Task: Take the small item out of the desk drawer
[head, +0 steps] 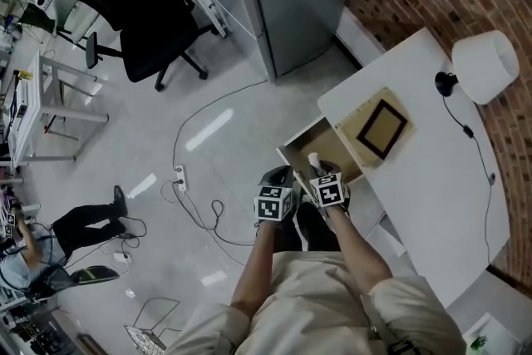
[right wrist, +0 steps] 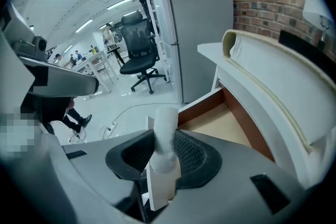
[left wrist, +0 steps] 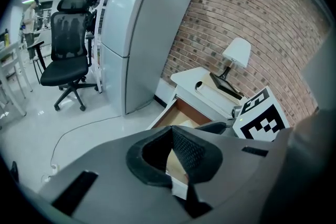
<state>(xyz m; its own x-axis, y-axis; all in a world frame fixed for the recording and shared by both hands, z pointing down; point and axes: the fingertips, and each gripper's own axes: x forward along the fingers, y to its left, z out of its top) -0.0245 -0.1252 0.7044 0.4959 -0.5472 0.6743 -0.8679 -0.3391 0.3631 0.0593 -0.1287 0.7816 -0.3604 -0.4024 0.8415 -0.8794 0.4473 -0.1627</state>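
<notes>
Left tongs [left wrist: 171, 134]: tips closed together, nothing between them, by the open drawer [left wrist: 184, 111]. Right tongs [right wrist: 160, 159]: clamped on the small white item [right wrist: 164, 131], upright above the drawer. Step judged: lift-out. Advice: firm grip, clear the drawer rim, then carry toward the tabletop [head: 416, 179].

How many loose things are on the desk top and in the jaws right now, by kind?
lamp: 1
dark frame: 1
tan mat under the frame: 1
small white item, clamped in the jaws of the right gripper: 1
Total: 4
</notes>
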